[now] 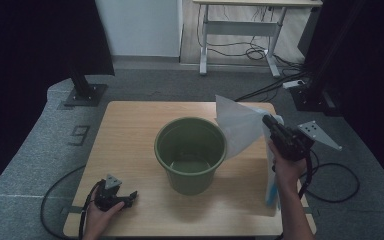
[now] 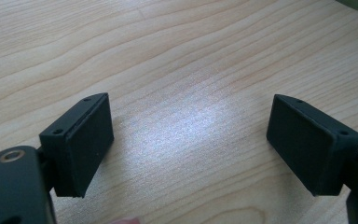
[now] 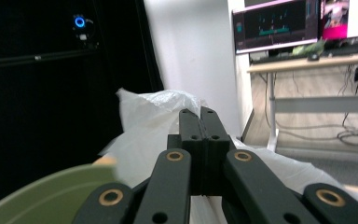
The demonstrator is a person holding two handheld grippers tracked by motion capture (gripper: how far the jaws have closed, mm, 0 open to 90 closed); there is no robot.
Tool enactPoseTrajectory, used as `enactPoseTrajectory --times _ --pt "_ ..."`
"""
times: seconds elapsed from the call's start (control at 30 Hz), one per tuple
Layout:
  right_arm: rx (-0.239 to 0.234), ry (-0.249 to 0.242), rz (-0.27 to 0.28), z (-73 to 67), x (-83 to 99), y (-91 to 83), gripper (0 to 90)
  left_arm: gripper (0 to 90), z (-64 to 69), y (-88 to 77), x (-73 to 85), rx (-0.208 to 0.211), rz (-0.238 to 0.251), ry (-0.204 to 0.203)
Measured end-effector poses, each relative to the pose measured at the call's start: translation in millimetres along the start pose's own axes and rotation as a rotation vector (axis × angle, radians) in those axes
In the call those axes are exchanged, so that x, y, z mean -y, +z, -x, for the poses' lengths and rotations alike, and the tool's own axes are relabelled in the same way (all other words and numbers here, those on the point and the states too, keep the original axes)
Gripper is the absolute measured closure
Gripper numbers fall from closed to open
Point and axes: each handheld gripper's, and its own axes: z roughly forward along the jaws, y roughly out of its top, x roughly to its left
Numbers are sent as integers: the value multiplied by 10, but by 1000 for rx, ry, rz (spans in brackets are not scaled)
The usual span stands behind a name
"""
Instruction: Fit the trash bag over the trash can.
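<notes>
Pinching a white plastic bag (image 1: 237, 127) between closed jaws, right gripper (image 1: 269, 121) held it at 3 o'clock of green bucket (image 1: 190, 152), probably for lining. Left gripper (image 1: 128, 198), jaws wide and empty, rested on table (image 1: 130, 125) at 7 o'clock.

wooden table (image 1: 130, 130), white desk (image 1: 240, 20), monitors (image 3: 279, 21)

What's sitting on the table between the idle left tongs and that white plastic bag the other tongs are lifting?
The green bucket stands between the left tongs and the white plastic bag, as the high view shows; elsewhere only bare wooden table.
</notes>
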Motion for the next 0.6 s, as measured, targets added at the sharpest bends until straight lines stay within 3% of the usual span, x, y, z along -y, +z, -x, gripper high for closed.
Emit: enactPoseTrajectory --times 0.2,0.37,0.6 --pt "-2 -22 27 -69 -220 -6 890 143 1 -1 1 0 0 0" --pt "-23 -51 72 -221 -434 -22 890 143 0 -1 1 0 0 0" --pt "-41 -70 94 -348 -652 -12 890 143 1 -1 3 -1 1 0"
